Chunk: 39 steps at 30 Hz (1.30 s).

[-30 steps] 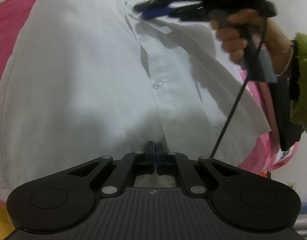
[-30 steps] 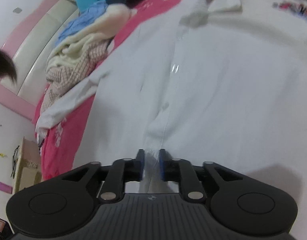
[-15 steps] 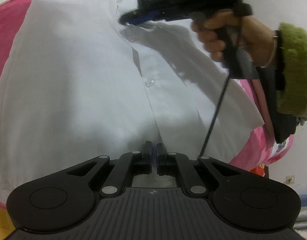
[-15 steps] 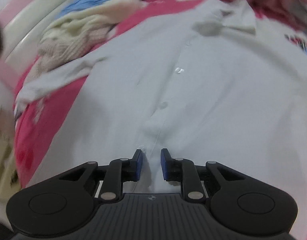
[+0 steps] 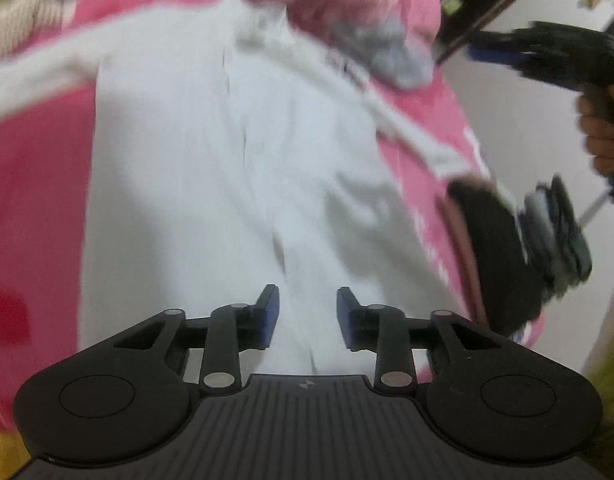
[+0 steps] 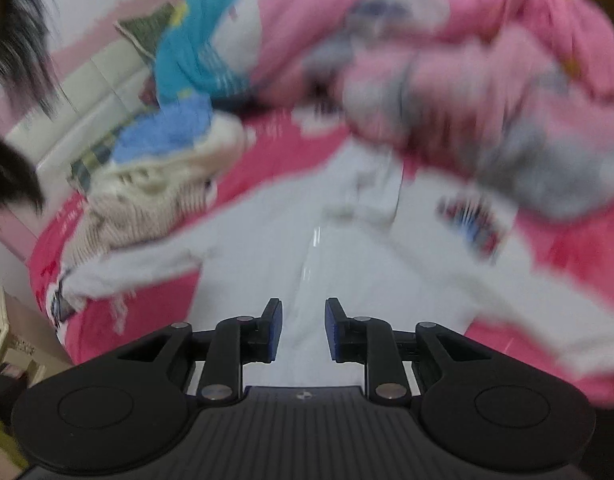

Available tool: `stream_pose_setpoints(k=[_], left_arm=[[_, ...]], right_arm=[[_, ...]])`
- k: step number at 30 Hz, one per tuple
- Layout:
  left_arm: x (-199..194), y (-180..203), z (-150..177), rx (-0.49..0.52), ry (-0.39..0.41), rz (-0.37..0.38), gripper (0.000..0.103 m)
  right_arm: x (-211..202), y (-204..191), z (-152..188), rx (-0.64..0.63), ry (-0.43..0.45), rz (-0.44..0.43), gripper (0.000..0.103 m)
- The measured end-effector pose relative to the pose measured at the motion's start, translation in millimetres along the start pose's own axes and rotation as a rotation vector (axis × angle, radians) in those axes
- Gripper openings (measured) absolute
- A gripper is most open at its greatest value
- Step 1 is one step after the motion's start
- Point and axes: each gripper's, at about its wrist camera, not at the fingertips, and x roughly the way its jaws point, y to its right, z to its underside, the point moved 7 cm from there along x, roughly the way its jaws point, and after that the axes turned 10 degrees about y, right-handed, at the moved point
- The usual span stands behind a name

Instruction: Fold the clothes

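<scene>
The left gripper [image 5: 307,316] hangs above the white shirt [image 5: 235,184], its jaws opening with nothing between the blue pads. The right gripper [image 6: 303,330] is likewise opening and empty above the same shirt, and it shows again at the right edge of the left wrist view, held in a hand [image 5: 605,128]. The shirt lies spread flat, front up, on the pink bed [image 6: 147,312]. Beyond its collar sits a pink quilt [image 6: 487,72], and off its sleeve a pile of clothes [image 6: 159,160]. Both views are blurred.
</scene>
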Motion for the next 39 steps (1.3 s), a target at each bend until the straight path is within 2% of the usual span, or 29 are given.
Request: stream_pose_setpoints(k=[1,4,7,9,12,16,19,25,30,34,39], left_arm=[[1,-1,-13,0.001,0.029,-0.001,0.036],[22,-2,-44,-0.012,0.109,-0.018,0.039],[56,-3,-69,0.013,0.168,-0.053,0.039],[84,-6,-84,0.025,0.192,-0.094,0.039],[120,-17,-108,-0.015,0.222,-0.157,0.039],[152,-36,-145,-0.051,0.289,-0.272,0.039],[165,-50,-173,-0.109,0.340,-0.308,0.039],[204,-63,-223,-0.088,0.386,-0.378,0.038],[234,-72,-259,-0.127,0.438,-0.379,0.038],[258,-67,-274,-0.069,0.453,-0.379,0.030],[294,-63,-281,0.036,0.402,-0.410,0.030]], right_arm=[[-5,0,-23,-0.027,0.034,0.002,0.044],[3,8,-81,-0.084,0.129,-0.022,0.052],[54,25,-110,-0.072,0.128,-0.058,0.062],[107,43,-108,-0.020,0.076,-0.089,0.062],[186,76,-86,0.109,0.000,-0.091,0.059],[250,120,-62,0.280,-0.010,-0.055,0.056],[287,145,-50,0.348,-0.009,-0.026,0.052],[327,184,-31,0.567,-0.006,-0.023,0.049],[349,206,-10,0.786,-0.038,-0.083,0.050],[356,218,1,0.944,-0.049,-0.136,0.052],[354,218,8,1.001,-0.081,-0.163,0.053]])
